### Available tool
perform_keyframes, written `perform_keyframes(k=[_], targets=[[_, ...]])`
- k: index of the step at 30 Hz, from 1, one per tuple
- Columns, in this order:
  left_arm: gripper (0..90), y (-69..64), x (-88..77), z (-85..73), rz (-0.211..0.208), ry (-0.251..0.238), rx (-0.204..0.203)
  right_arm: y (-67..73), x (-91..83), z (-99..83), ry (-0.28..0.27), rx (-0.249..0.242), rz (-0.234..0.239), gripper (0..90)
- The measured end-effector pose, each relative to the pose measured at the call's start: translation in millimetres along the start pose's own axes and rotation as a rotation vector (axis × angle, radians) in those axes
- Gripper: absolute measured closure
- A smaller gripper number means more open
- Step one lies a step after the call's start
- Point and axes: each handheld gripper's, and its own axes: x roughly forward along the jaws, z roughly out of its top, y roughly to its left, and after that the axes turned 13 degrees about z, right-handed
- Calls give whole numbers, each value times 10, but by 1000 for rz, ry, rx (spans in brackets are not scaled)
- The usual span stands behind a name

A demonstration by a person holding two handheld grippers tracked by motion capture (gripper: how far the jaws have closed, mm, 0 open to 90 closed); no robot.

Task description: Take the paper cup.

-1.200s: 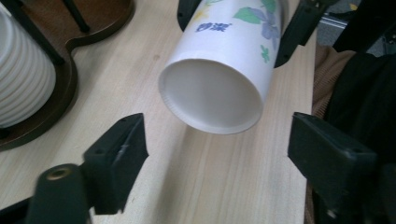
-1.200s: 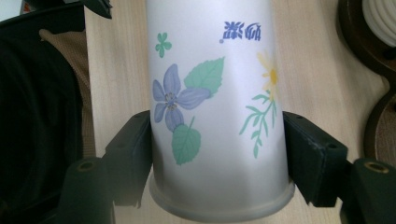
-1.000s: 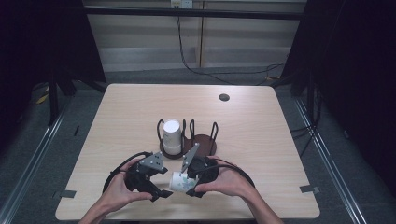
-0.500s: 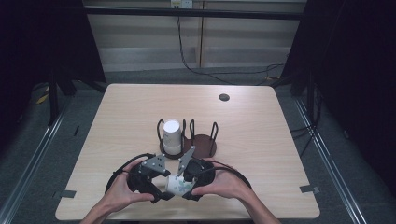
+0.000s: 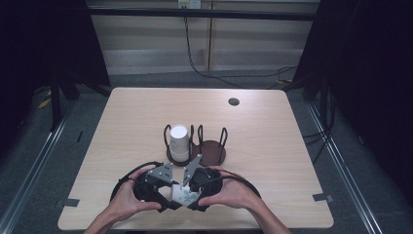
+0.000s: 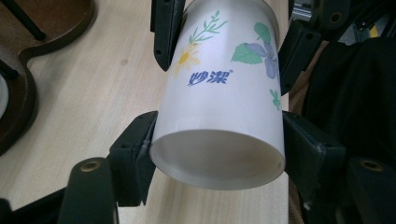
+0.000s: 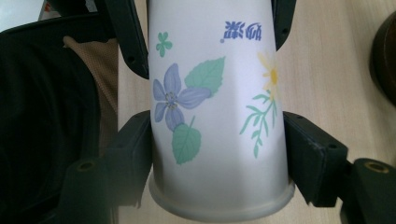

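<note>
Your left gripper [image 6: 217, 154] has just been closing onto the paper cup [image 6: 219, 102] that your right gripper [image 7: 219, 154] clamps from the opposite end.

Evenly lit from overhead on the table [image 5: 272, 146], dark and murky all around its edges. Soft, slightly grainy in the high view (no hard shadows). Sharp on the paper cup [image 6: 224, 93] up close, with mild glare on its white wall; blurred at the nearest jaw bases.

Wooden table [image 5: 272, 126] — dark cup rack [image 5: 212, 152], small black disc [image 5: 234, 101].
</note>
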Motion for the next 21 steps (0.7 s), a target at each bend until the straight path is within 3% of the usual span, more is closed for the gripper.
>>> perform_keyframes(k=[12,21], targets=[[342,15,5,-6,-18,-4,-10,7,29,4,7,-10,9,301],[369,17,-23,-12,-6,-35,-23,-9,6,-16,-27,-9,-4,257]])
